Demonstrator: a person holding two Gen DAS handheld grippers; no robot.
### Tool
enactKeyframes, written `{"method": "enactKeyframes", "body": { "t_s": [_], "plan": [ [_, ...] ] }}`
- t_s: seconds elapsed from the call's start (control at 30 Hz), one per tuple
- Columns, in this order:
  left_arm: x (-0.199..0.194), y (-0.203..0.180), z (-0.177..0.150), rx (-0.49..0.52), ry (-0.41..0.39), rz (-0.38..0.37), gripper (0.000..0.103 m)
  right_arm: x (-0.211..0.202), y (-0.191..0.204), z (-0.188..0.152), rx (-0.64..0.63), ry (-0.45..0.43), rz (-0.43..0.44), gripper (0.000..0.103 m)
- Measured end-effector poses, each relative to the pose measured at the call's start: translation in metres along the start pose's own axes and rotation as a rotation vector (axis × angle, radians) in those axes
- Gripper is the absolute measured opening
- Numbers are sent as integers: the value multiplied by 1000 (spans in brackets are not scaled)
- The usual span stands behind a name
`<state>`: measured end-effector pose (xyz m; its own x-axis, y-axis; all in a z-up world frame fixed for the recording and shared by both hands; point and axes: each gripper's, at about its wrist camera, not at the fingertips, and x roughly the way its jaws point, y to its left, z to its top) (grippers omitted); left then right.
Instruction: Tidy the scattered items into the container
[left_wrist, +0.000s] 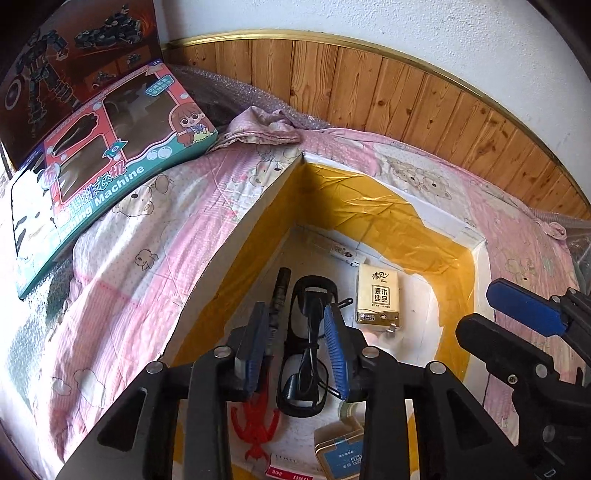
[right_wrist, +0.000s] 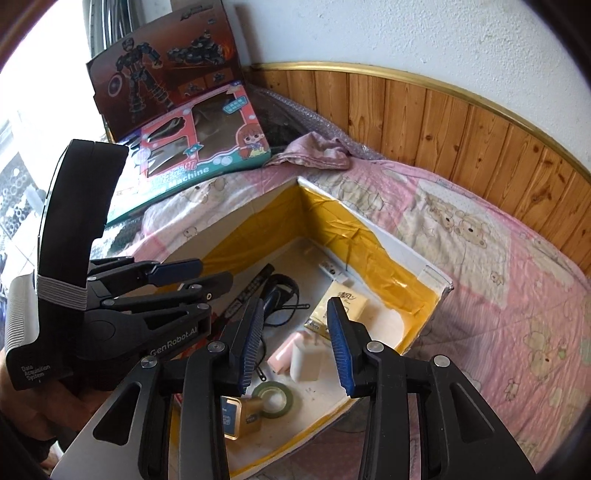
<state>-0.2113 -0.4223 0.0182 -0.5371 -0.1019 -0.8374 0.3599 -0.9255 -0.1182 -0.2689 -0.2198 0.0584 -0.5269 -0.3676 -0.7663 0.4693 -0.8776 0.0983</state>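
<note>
In the left wrist view, the left tongs cover the middle of the black glasses and the lower end of the dark marker, so whether the pads touch the glasses cannot be told. The red spider toy is partly hidden under the tongs' frame. A red-and-white packet is cut off by the bottom edge, its print too small to read. In the right wrist view, the left device hides the near-left corner of the cardboard box, and the tape roll partly covers the gold tin. The small white item by the far wall is too blurred to name.
</note>
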Motion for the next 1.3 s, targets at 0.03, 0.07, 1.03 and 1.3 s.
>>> {"method": "enactKeyframes", "body": {
  "t_s": [0.03,0.07,1.03,1.3],
  "plan": [
    [-3,0,0,1,-5,0,33,-2,1,0,-1,1,6,38],
    [-6,0,-1,1,-11,-2,33,-4,3,-1,-4,1,11,38],
    [-113,0,-46,-6,-128,-76,33,-56,69,-76,-110,147,-58,47],
    [-139,7,-58,-6,-157,-60,33,-67,81,-77,-91,125,-44,47]
  ]
}}
